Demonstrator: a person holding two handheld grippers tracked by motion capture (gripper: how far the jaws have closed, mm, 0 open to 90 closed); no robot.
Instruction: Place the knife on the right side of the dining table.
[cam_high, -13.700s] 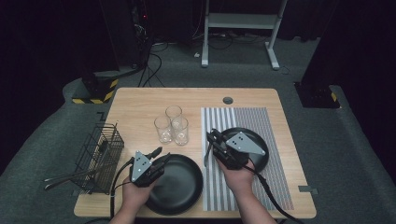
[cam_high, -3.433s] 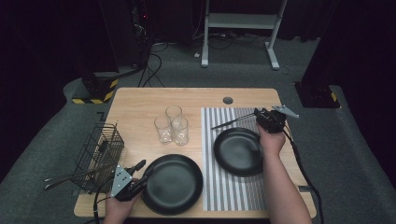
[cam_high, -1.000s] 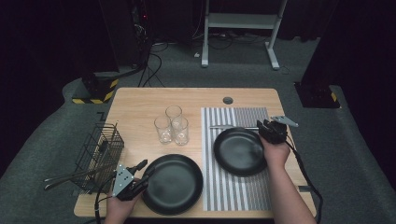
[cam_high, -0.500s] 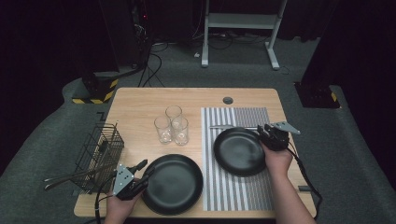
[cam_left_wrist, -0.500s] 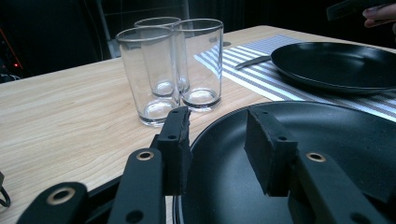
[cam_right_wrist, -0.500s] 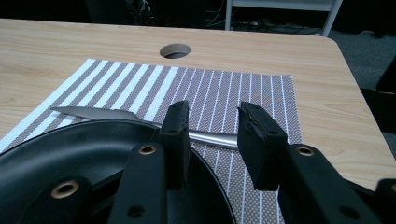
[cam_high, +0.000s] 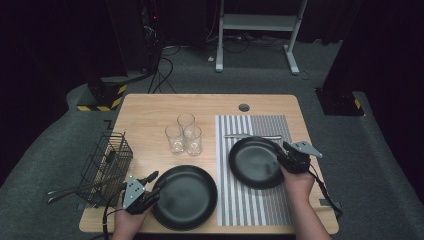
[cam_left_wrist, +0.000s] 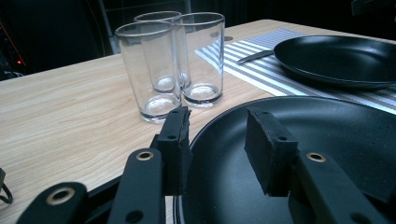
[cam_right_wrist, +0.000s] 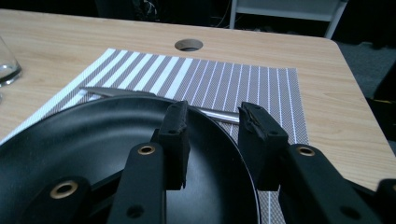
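Since the earlier frames we are bringing our right hand-held gripper (cam_high: 281, 156) back from the far right corner of the striped mat (cam_high: 260, 205) to the right rim of the far plate (cam_high: 255, 162), while our left hand-held gripper (cam_high: 152, 186) is staying put at the near plate (cam_high: 187, 197). Going left to right: the wire basket (cam_high: 107, 165) is sitting at the counter's (cam_high: 150, 110) left edge with utensil handles (cam_high: 75, 189) poking out toward us, just beside our left hand. We are keeping the left jaws partly open astride the near plate's left rim, one pad outside and one over the dish, without visibly pinching it, seemingly to steady it or be ready to lift. Behind it, three empty glasses (cam_high: 184, 134) are standing clustered together, near enough to be knocked if that plate slides away from us. On the mat the far plate is resting, and we are holding the right jaws partly open around its right rim; whether the pads are actually pressing we cannot tell. A knife (cam_high: 252, 136) is lying across the mat just behind this plate, touching or nearly under its far edge, so pushing the plate away would run into it.
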